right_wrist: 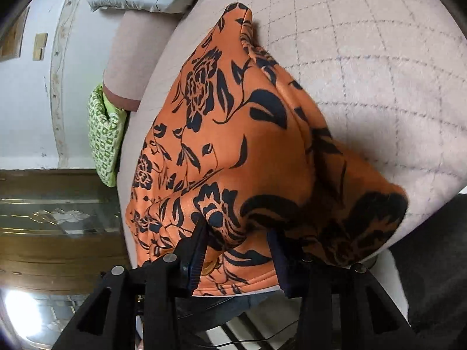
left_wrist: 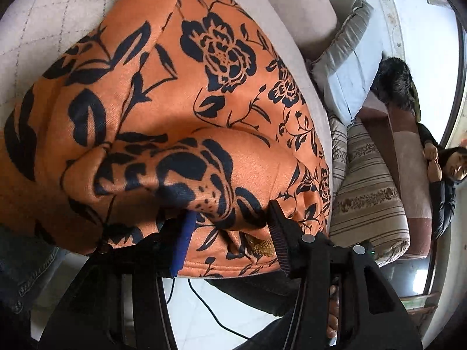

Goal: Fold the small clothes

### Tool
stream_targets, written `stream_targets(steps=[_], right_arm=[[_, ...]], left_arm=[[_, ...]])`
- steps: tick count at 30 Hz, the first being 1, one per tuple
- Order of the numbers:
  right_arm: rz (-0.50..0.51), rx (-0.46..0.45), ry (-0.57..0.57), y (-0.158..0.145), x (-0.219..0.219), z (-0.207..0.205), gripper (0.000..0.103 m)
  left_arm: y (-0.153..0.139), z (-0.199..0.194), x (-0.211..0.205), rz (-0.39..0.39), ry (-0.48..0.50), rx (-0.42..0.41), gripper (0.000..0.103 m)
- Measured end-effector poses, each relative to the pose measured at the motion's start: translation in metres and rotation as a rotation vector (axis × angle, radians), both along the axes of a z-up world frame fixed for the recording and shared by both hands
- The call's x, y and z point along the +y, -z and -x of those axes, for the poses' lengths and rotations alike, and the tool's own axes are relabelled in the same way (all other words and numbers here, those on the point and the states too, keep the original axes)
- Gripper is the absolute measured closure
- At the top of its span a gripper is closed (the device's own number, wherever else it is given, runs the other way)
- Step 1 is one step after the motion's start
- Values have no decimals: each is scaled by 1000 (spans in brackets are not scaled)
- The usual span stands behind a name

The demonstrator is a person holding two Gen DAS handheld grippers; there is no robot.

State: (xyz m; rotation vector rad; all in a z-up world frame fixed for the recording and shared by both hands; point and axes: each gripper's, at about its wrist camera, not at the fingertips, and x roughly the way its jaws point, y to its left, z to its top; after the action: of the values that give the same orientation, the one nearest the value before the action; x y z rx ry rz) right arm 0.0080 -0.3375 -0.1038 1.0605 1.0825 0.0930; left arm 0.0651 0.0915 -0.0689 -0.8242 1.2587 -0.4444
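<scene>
Orange floral garment [left_wrist: 175, 110] bunched on quilted sofa cushion [right_wrist: 379, 73]. Both the left hand-held gripper [left_wrist: 230, 233] and right hand-held gripper [right_wrist: 239, 242] are spread, straddling its near fold. Striped cushion [left_wrist: 367, 192], grey pillow [left_wrist: 347, 67], green bag [right_wrist: 105, 140] nearby.

Obstacles: orange black-flowered fleece garment [right_wrist: 248, 151] heaped mid-cushion | Free room: bare quilted beige sofa cushion [right_wrist: 379, 73] beside it

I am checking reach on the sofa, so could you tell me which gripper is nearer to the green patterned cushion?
Right. The green patterned cushion lies left of the right gripper, beside the orange garment. The left gripper holds the garment too, and its view shows no green cushion.
</scene>
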Motion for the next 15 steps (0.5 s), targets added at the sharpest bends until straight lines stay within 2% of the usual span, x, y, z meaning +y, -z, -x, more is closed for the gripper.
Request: stream_targets(steps=[1, 3, 4, 5, 6, 7, 11, 13, 15], right_arm=[[28, -20, -4, -6, 1, -2, 64], [133, -61, -20, -21, 7, -6, 64], [162, -72, -39, -25, 9, -7, 72], [193, -77, -51, -28, 13, -9, 83], [218, -79, -59, -30, 15, -9, 88], [238, -80, -63, -32, 15, -8, 94], [214, -107, -60, -42, 5, 7, 97], [241, -135, -68, -54, 4, 22, 97], [284, -94, -93, -49, 9, 29, 97]], left_arm=[[-1, -1, -1, -10, -5, -11, 55], [-4, -2, -2, -5, -9, -31, 71], [-4, -2, -2, 7, -8, -35, 74], [-7, -1, 0, 5, -14, -51, 84], [-9, -1, 2, -5, -19, -65, 94], [-12, 0, 4, -10, -21, -80, 94], [-33, 14, 17, 8, -16, -133, 97], [-40, 24, 21, -50, 4, -145, 97], [-26, 26, 19, -102, 24, -96, 97]])
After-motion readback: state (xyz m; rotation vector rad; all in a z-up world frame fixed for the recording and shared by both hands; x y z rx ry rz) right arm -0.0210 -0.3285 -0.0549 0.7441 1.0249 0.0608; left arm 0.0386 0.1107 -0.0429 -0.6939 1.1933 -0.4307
